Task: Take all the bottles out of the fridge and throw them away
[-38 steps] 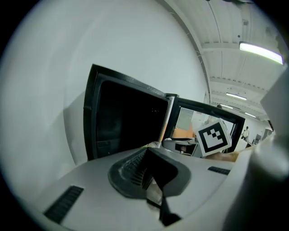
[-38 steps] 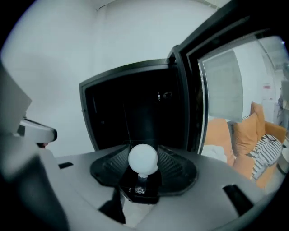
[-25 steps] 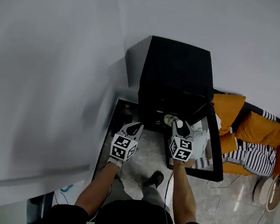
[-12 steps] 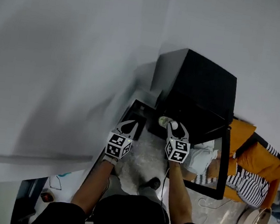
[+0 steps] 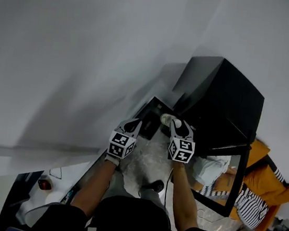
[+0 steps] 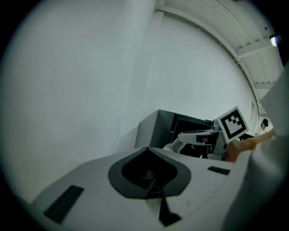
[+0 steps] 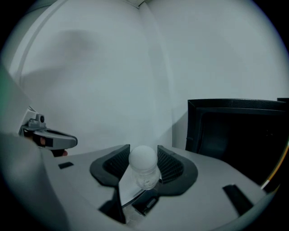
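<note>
Bottle (image 7: 144,173) first: it is small, see-through plastic with a round white cap (image 7: 143,158), so it should be light and a bit squashy. It looks smooth and slippery too, so a very hard squeeze might make it pop out.

The right gripper (image 5: 177,124) has it now. Its jaws are about half wide and press on the top part, by the cap. That seems a good place to hold, because the cap can stop it sliding through. The bottle is up in the air, just in front of the black fridge (image 5: 227,91).

The left gripper (image 6: 147,168) is closed with nothing in it.

The fridge door (image 5: 238,175) hangs open on the right and could get bumped. A big white wall (image 5: 89,52) is close on the left.
</note>
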